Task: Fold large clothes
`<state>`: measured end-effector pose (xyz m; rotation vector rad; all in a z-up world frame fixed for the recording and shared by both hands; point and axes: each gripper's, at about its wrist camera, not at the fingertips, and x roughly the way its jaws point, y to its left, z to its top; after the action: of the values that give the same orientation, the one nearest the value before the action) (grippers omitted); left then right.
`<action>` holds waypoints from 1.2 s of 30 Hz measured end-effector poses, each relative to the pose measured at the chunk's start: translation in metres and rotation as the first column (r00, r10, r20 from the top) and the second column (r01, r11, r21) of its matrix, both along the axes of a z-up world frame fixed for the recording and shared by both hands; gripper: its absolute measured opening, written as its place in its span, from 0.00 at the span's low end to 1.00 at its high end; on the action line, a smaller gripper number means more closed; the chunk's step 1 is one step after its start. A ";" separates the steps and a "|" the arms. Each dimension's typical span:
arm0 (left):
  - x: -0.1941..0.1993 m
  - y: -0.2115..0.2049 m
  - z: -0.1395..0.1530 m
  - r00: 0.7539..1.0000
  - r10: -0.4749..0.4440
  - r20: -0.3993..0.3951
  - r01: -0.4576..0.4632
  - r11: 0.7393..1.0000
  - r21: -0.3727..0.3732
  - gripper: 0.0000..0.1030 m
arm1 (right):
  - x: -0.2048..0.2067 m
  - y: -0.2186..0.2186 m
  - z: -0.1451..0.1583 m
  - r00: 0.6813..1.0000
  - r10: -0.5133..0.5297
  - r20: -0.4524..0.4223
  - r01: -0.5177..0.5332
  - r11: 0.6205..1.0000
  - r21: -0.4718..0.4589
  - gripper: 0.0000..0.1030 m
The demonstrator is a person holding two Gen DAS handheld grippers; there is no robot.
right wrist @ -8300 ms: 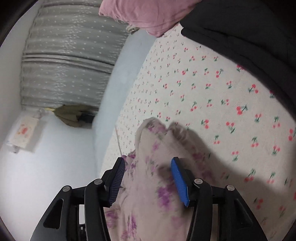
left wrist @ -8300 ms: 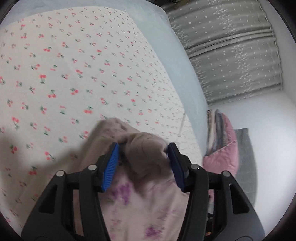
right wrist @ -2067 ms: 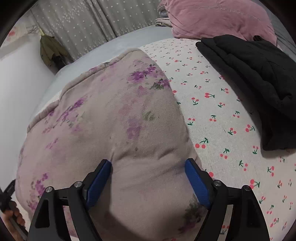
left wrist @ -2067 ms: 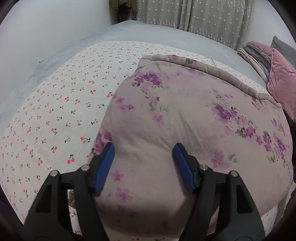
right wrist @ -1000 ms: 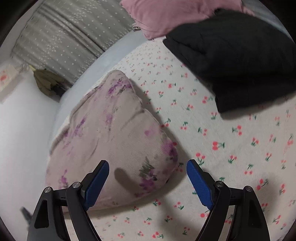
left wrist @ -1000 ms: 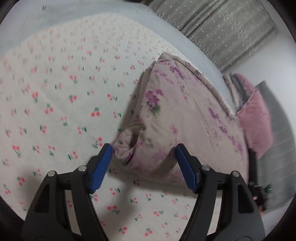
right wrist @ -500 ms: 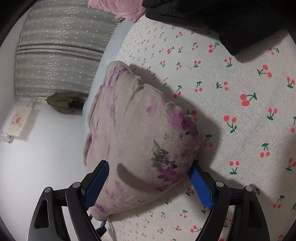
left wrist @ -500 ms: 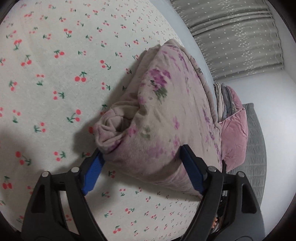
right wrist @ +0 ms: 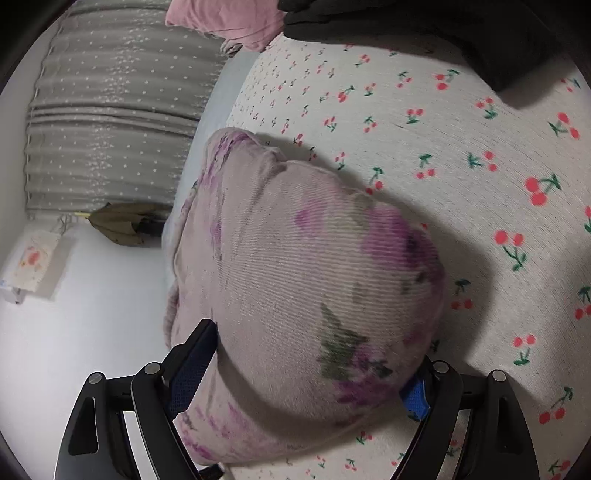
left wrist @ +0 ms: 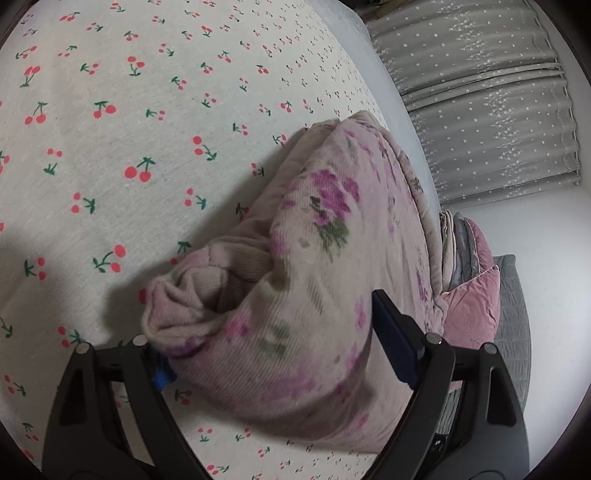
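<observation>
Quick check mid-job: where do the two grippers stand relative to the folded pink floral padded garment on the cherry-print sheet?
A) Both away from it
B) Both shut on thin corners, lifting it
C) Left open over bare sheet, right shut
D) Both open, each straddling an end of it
D: the left gripper and right gripper each show spread jaws flanking the folded pink floral padded garment.

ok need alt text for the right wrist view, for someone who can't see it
A folded, padded pink garment with purple flowers fills the frame, its near corner lying between the wide-open fingers of the right gripper. It rests on a cherry-print bedsheet, with dark clothing and a grey curtain beyond.
</observation>
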<state>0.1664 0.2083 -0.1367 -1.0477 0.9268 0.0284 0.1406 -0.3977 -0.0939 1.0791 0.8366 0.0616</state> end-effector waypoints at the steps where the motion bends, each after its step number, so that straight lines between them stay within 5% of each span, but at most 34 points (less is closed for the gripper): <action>1: 0.002 -0.001 0.001 1.000 0.005 0.003 -0.005 1.000 0.008 0.86 | 0.002 0.002 0.001 1.000 -0.005 0.003 0.005 1.000 -0.014 0.87; 4: 0.004 -0.004 0.009 0.999 0.037 0.030 -0.039 0.998 0.055 0.67 | 0.009 0.009 0.006 1.000 -0.017 0.016 0.018 0.998 -0.067 0.84; 8: 0.003 -0.009 0.033 0.994 0.034 0.107 -0.050 0.987 0.152 0.45 | 0.011 0.017 0.024 0.998 0.002 0.069 0.010 0.984 -0.180 0.45; 11: -0.002 -0.005 0.053 0.984 0.050 0.170 -0.081 0.980 0.180 0.41 | 0.001 0.029 0.063 0.983 0.035 0.182 0.023 0.951 -0.307 0.37; 14: -0.006 0.002 0.057 0.982 0.057 0.180 -0.089 0.980 0.176 0.40 | -0.008 0.032 0.081 0.968 0.049 0.245 0.031 0.950 -0.312 0.36; 23: -0.004 -0.006 0.068 0.980 0.034 0.195 -0.079 0.971 0.226 0.38 | -0.012 0.027 0.075 0.973 0.050 0.226 0.020 0.954 -0.299 0.35; 36: 0.038 0.025 0.114 0.984 -0.047 0.171 0.007 0.974 0.228 0.36 | 0.000 0.063 0.137 0.949 0.109 0.296 0.018 0.919 -0.394 0.32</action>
<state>0.2047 0.2338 -0.0223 -0.8118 0.7586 0.0182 0.1411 -0.3350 0.0432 0.6460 0.5534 0.0974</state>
